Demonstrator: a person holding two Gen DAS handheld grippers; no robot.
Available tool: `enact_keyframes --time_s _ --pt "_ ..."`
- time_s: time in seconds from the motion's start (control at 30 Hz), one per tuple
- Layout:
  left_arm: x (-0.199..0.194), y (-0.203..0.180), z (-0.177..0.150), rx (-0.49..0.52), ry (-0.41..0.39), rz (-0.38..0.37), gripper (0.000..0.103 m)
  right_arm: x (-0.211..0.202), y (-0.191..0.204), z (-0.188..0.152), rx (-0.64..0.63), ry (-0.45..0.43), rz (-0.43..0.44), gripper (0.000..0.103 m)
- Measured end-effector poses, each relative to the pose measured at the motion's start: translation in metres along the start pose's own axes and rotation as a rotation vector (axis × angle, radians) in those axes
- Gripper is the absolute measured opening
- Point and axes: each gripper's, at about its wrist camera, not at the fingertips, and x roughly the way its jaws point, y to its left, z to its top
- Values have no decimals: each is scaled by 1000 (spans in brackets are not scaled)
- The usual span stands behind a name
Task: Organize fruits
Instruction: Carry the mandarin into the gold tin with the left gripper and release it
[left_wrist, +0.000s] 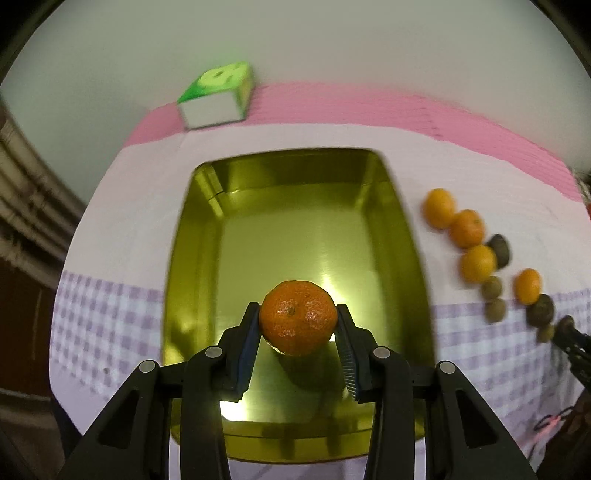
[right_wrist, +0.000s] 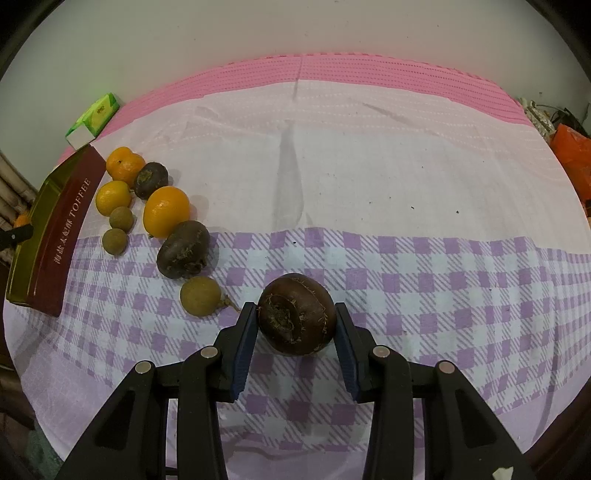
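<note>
My left gripper (left_wrist: 298, 319) is shut on a mandarin (left_wrist: 297, 316) and holds it above the near half of a gold tin tray (left_wrist: 184, 295). The tray has nothing else in it. In the right wrist view my right gripper (right_wrist: 296, 320) is shut on a dark brown water chestnut (right_wrist: 296, 318) just above the checked cloth. Left of it lies a row of loose fruit: several mandarins (right_wrist: 166, 211), two more dark chestnuts (right_wrist: 183, 249) and small tan longans (right_wrist: 200, 296). The tray's maroon side (right_wrist: 62, 229) shows at the far left.
A green and white carton (left_wrist: 218, 96) stands at the back on the pink strip of cloth. In the left wrist view the loose fruit (left_wrist: 476, 263) lies right of the tray. An orange bag (right_wrist: 572, 155) sits off the table's right edge.
</note>
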Motion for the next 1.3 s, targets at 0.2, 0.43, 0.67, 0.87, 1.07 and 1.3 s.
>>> enact_keyframes --time_s 0.2,0.43,0.67,0.87,1.07,1.3 --pt "15 17 -6 -5 33 9 40 1 -1 0 2 0 0 38" --pt "30 16 -18 11 67 20 40 -1 2 -1 -1 0 0 37" --pt "34 22 -26 9 73 32 40 -2 3 1 -16 -14 7 37" --pt "35 21 -30 13 87 41 40 0 4 2 -26 -17 -1 37" --pt "36 23 -30 12 85 43 41 1 7 3 -34 -14 -8 37" --pt "36 23 -32 21 82 49 41 4 10 4 -51 -12 -13 37"
